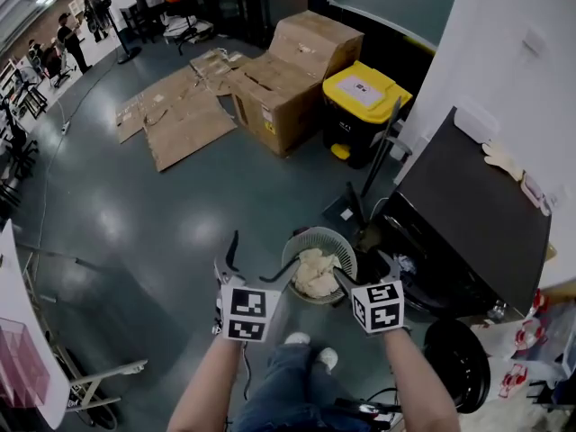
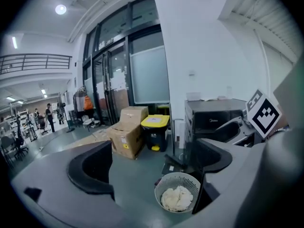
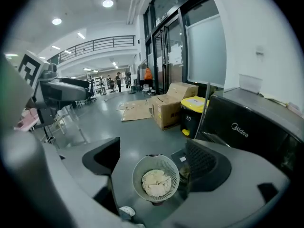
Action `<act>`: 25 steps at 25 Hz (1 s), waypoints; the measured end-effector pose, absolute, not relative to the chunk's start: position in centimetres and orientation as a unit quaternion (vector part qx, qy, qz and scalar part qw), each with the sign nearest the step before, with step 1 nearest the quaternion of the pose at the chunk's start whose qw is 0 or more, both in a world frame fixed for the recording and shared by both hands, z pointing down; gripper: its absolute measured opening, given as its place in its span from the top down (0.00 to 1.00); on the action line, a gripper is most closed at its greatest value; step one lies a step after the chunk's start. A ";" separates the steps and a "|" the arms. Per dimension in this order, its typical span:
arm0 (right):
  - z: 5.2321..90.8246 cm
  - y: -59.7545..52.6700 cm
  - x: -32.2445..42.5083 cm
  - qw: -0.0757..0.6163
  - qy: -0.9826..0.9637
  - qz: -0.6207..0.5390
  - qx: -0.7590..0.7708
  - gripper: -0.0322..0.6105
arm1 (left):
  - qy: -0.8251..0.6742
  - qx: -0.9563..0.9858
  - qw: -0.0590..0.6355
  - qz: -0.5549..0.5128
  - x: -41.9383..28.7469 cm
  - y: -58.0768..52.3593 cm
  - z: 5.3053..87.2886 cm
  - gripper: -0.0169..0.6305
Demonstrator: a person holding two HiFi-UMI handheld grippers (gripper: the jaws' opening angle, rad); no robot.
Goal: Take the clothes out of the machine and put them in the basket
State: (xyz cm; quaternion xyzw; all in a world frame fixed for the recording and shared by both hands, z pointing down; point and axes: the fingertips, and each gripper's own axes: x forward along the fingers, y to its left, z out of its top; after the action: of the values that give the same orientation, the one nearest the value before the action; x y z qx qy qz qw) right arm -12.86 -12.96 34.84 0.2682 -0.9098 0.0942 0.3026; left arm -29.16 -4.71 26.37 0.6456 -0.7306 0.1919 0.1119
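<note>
1. Person's legs and one white shoe [image 1: 295, 338] at the near edge of the head view, standing on the grey floor [image 1: 135, 223].
2. Left gripper [image 1: 261, 259]: fingers [image 2: 90, 167] wide apart, nothing between them, nothing held.
3. Right gripper [image 1: 364, 273]: fingers [image 3: 204, 163] likewise well spread and empty. Both grippers are above the floor on the near side of the basket, left and right of it.
4. Basket [image 1: 310, 235]: round, pale, slatted, upright on the floor just past the grippers and close to the left of the machine's front.
5. Clothes [image 1: 315, 273]: a cream bundle lying inside the basket.
6. Machine [image 1: 468, 214]: black, on the right. A dark round part [image 1: 459, 363] low at its near side is possibly its open door; the view is too dim to confirm.
7. Farther off: a yellow-lidded bin [image 1: 364, 88], cardboard boxes [image 1: 288, 79] to its left, then flattened cardboard [image 1: 175, 115] on the floor.
</note>
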 end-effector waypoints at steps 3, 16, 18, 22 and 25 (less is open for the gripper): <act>36.2 -13.2 -11.8 0.312 -0.904 0.104 0.273 0.30 | -0.722 0.652 0.121 0.198 -28.5 -5.7 28.0 0.11; 42.1 -13.0 -6.3 0.319 -0.882 0.157 0.310 0.30 | -0.673 0.688 0.153 0.226 -23.8 -8.6 35.4 0.11; 43.1 -13.0 -5.0 0.318 -0.877 0.168 0.318 0.30 | -0.663 0.695 0.155 0.230 -22.8 -9.0 36.5 0.11; 45.7 -13.2 -1.5 0.325 -0.861 0.185 0.345 0.30 | -0.637 0.715 0.154 0.244 -20.0 -10.0 38.7 0.11; 47.8 -13.4 0.8 0.331 -0.848 0.192 0.367 0.30 | -0.620 0.728 0.151 0.251 -18.3 -10.3 40.5 0.11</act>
State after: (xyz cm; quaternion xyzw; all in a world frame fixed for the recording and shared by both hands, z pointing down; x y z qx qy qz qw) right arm 0.75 -13.37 47.84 0.3665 -0.8481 0.1918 0.3310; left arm -18.28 -10.33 40.51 0.7278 -0.6201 0.2512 0.1508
